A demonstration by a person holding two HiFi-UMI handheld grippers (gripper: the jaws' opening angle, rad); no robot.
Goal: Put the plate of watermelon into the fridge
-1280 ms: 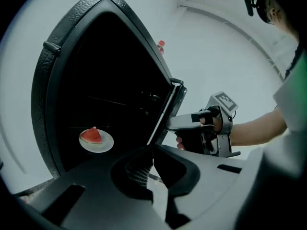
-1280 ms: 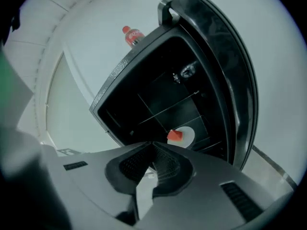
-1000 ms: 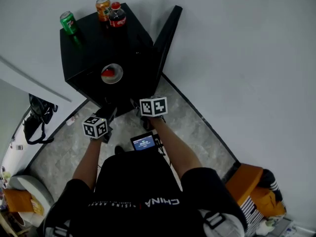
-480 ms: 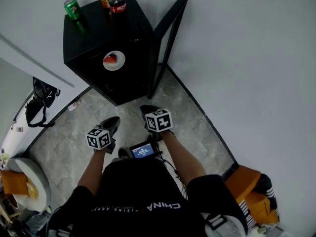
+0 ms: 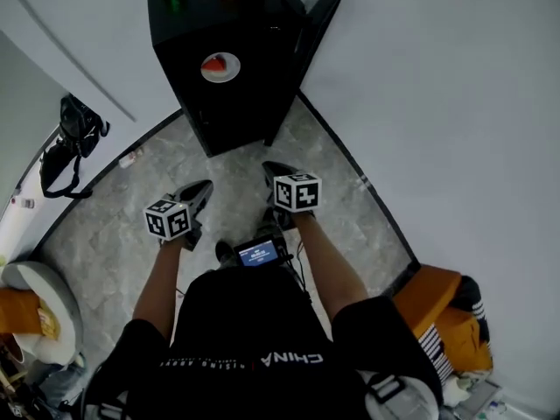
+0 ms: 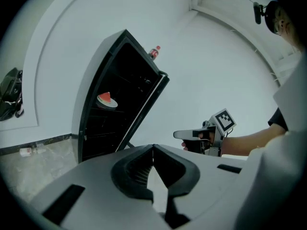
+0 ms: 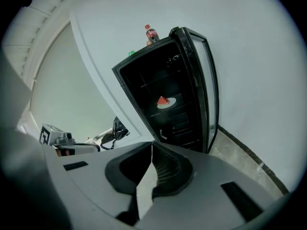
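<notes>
Count: one black fridge (image 5: 223, 112), single door (image 5: 317, 24) swung open to its right side. One white plate (image 5: 229, 73) with one watermelon slice (image 5: 215, 63) on it, already sitting on a shelf inside the fridge, upper half of the cabinet, nothing else visible on that shelf. On top of the fridge I can count two drinks for sure: one red-label bottle (image 7: 151, 33) and one green can (image 7: 131, 53); the head view crops that top edge, so I can't confirm more. Two grippers, one per hand, both held low over the grey marble floor (image 5: 105, 234), well apart from the fridge and from each other, both pointing toward the open front. Left gripper (image 6: 153, 147): jaws closed, tips meeting, nothing between them, touching nothing. Right gripper (image 7: 152, 145): same, tips together, empty, no contact with the door or plate. One small lit screen (image 5: 258, 253) at the person's waist between the two forearms. One black bag (image 5: 72, 138) hangs by the wall left of the fridge.
</notes>
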